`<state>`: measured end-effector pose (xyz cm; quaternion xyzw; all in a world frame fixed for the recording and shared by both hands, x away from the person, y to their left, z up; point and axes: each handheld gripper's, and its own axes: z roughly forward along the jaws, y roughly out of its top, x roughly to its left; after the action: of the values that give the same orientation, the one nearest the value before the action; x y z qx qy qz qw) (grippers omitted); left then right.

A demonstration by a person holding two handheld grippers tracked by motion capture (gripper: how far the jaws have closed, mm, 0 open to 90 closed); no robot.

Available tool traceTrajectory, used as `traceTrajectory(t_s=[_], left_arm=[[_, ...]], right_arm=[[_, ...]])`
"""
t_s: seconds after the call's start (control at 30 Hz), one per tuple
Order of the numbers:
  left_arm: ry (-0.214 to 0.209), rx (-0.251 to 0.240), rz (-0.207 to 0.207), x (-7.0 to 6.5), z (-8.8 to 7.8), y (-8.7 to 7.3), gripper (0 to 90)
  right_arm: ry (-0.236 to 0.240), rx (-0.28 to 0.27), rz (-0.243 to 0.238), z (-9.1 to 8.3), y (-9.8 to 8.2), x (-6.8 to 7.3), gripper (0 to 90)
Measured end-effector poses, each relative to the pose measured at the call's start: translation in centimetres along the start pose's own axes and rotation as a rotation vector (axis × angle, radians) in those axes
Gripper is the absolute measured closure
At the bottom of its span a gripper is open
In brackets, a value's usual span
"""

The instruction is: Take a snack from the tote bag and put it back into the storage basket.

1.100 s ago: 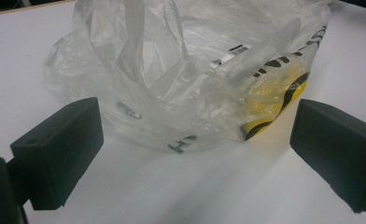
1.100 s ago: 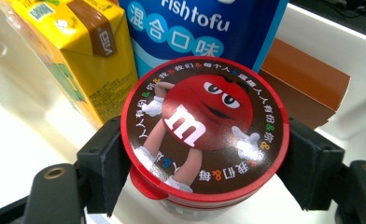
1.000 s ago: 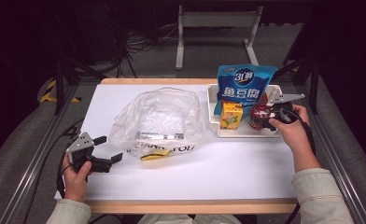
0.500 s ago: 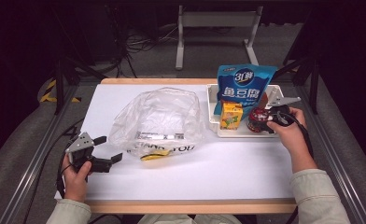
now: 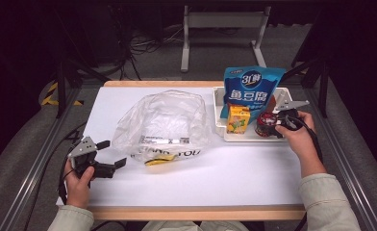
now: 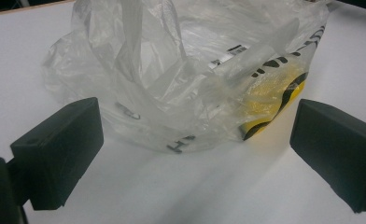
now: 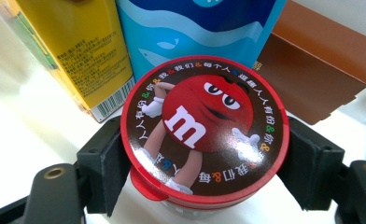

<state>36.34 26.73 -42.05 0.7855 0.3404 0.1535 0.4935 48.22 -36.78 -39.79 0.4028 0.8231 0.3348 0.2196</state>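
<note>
Right gripper clamped on the round red-lidded candy tub, upright in the white tray at table's right, well apart from the crumpled clear plastic bag lying leftward, nearer the open left gripper.

candy tub base hidden, brown box cut off at edge

Looks like a lab or recording rig, not anyone's home. A white table sits inside aluminium rails, with tangled cables on grey carpet at the top of the frame, everything around dark.
</note>
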Motion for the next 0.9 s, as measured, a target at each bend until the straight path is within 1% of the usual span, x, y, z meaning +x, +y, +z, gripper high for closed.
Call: traceTrajectory(t_s=[0.13, 0.3, 0.47, 0.57, 0.63, 0.7, 0.8, 0.9], left_arm=[[0.001, -0.003, 0.004, 0.04, 0.00, 0.01, 3.1], [-0.001, 0.000, -0.001, 0.00, 0.01, -0.01, 3.1], [0.001, -0.003, 0.000, 0.03, -0.02, -0.01, 3.1], [-0.001, -0.004, -0.003, 0.02, -0.06, -0.02, 3.1], [0.000, -0.003, 0.002, 0.06, -0.07, -0.01, 3.1], [0.001, -0.005, -0.003, 0.02, -0.06, -0.01, 3.1], [0.002, -0.004, 0.001, 0.06, -0.03, 0.00, 3.1], [0.003, -0.002, 0.004, 0.06, 0.02, 0.03, 3.1]], right_arm=[[0.005, 0.003, -0.004, 0.05, 0.06, -0.07, 25.9], [0.022, -0.007, -0.015, 0.22, 0.07, -0.09, 25.9], [0.026, 0.008, -0.032, 0.31, 0.30, -0.14, 25.6], [0.012, 0.022, -0.031, 0.38, 0.33, -0.19, 24.0], [-0.011, 0.018, -0.039, 0.31, 0.40, -0.21, 20.4], [-0.013, 0.018, -0.037, 0.26, 0.42, -0.18, 18.9], [-0.028, 0.005, -0.044, -0.04, 0.54, -0.08, 14.6], [-0.026, -0.018, -0.039, -0.55, 0.69, 0.00, 13.0]])
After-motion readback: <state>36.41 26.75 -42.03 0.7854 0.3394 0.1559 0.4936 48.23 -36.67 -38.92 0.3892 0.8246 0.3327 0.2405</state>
